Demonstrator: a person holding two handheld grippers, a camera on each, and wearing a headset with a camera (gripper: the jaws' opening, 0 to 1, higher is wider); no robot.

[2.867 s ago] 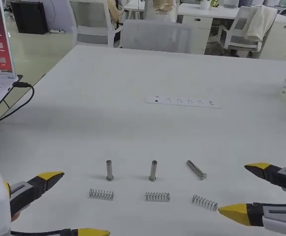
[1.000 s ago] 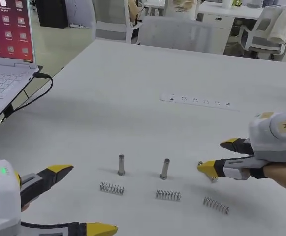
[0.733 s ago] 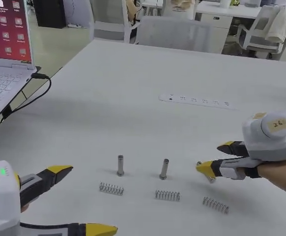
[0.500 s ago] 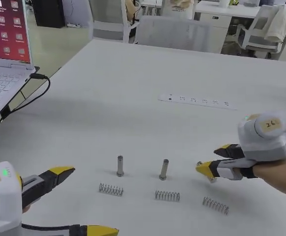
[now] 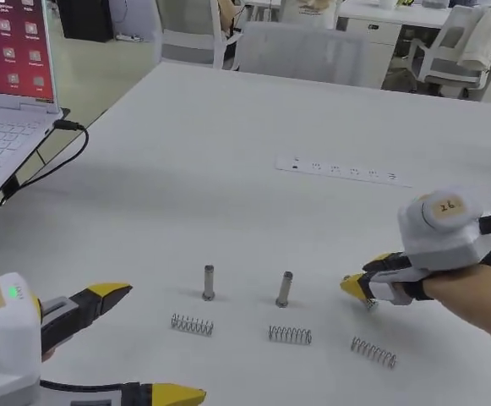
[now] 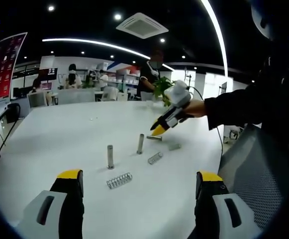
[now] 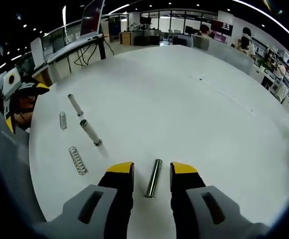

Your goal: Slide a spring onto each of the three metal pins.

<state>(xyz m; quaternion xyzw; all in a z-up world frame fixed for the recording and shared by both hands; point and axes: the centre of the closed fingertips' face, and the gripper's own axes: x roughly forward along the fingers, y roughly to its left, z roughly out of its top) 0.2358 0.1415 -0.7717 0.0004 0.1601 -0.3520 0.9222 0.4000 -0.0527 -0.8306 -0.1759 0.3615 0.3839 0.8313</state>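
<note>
On the white worktop [image 5: 228,152] two metal pins stand upright side by side, the left pin [image 5: 209,282] and the middle pin [image 5: 285,288]; a spring lies flat just in front of each, the left spring [image 5: 192,324] and the middle spring [image 5: 290,335], neither threaded on; the right spring [image 5: 373,352] lies further right, near the right claw [image 5: 368,277]. The third pin [image 7: 153,178] lies on its side; the right gripper view looks along it between the two jaws, which are drawn narrow with a slim gap on either side, not touching it; in the head view the claw's yellow tips hide most of that pin. The left claw [image 5: 148,342] hovers at the near edge, jaws spread wide, holding nothing, apart from the left spring; its own view takes in the right claw beyond the row of pins. Farther back lie a power strip [image 5: 344,172] and, at the left, a laptop [image 5: 13,59] with its cable [image 5: 46,165].
</note>
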